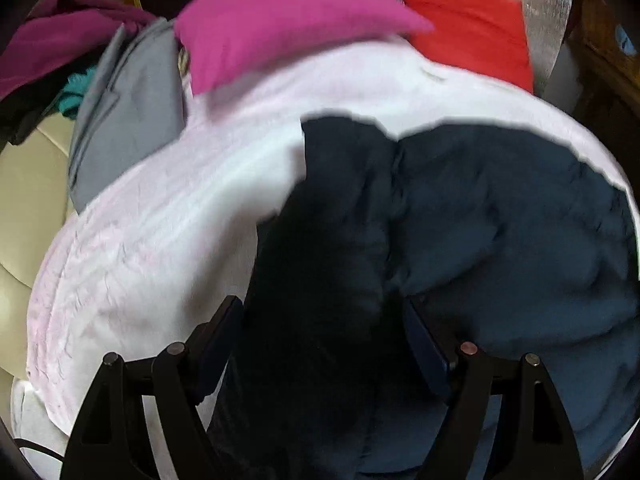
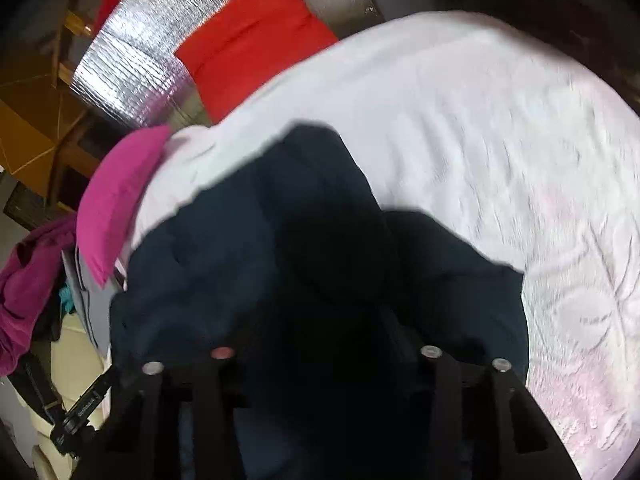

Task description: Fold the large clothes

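Observation:
A large dark navy garment (image 1: 500, 220) lies on a pale pink textured bedspread (image 1: 160, 240). In the left wrist view my left gripper (image 1: 324, 320) stands with its fingers (image 1: 224, 332) wide apart, and a dark fold of the garment fills the gap between them. In the right wrist view the navy garment (image 2: 240, 248) bulges up over my right gripper (image 2: 324, 344), and its fingertips are hidden in the dark cloth. The bedspread (image 2: 480, 128) lies beyond it.
A folded magenta garment (image 1: 280, 28) and a folded red one (image 1: 468, 28) lie at the far side, the red on a silver foil mat (image 2: 140, 64). Grey cloth (image 1: 128, 112) and a purple pile (image 1: 52, 40) sit at left. Cream floor (image 1: 24, 200) shows beside the bed.

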{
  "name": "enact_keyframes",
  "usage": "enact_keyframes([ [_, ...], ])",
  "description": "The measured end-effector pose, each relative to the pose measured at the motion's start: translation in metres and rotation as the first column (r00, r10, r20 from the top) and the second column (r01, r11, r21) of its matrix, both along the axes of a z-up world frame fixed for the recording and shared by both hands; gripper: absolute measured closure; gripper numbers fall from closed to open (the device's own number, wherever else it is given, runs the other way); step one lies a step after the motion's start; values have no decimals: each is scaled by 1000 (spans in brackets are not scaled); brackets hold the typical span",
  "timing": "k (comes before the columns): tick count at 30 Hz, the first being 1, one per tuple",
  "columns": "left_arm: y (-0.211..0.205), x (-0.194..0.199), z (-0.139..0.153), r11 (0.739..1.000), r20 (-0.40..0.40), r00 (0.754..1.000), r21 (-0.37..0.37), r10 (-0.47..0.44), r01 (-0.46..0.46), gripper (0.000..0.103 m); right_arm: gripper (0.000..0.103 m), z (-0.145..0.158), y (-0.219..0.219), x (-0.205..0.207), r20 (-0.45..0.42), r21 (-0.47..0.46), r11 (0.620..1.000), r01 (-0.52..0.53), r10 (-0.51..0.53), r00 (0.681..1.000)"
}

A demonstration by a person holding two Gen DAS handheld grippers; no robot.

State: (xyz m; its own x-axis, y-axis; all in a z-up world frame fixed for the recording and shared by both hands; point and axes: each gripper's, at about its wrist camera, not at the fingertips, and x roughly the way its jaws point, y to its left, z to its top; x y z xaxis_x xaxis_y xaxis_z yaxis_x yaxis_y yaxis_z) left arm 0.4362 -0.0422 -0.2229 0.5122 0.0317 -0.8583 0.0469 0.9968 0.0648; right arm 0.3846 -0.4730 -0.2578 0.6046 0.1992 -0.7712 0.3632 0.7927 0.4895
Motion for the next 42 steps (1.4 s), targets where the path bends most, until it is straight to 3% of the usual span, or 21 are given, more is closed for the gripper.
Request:
enact_keyframes([
  [3,5,-17,14,1000,47,999,-12,-12,13,22,55,16,5,-21,41,23,1000,-4,3,999],
  [5,8,-32,20,1000,82,997,-25,-16,18,22,48,28,8,-37,76,38,999,-18,15,997],
  [9,13,-60,22,999,107,994,-22,-31,33,22,44,48,31,-69,124,14,998,-62,60,990],
  [14,12,-89,25,998,149,987,7,-57,57,22,44,35,61,-89,60,-77,991,-106,111,992],
  [16,13,-91,23,998,147,987,13,-59,58,22,44,15,74,-85,-41,-112,985,-133,129,991],
  [18,11,-93,22,998,150,987,27,-56,53,22,44,14,85,-84,-70,-177,972,-153,142,987],
  [21,9,-92,21,997,169,984,57,-58,49,22,43,25,87,-87,-45,-175,972,-154,148,988],
  [26,1,-89,25,994,204,976,99,-74,55,22,43,54,96,-90,114,-184,968,-170,193,975],
  [31,-6,-84,26,990,223,971,126,-83,56,22,43,36,124,-71,28,-182,952,-245,254,967],
  [34,-8,-83,26,989,226,970,135,-85,55,22,42,23,133,-72,-41,-248,930,-270,269,962],
  [38,-10,-85,27,988,239,967,147,-86,52,22,41,23,129,-77,-31,-242,931,-272,273,962],
  [42,-9,-85,28,988,248,965,148,-80,43,22,41,38,126,-90,40,-231,933,-276,292,955],
])
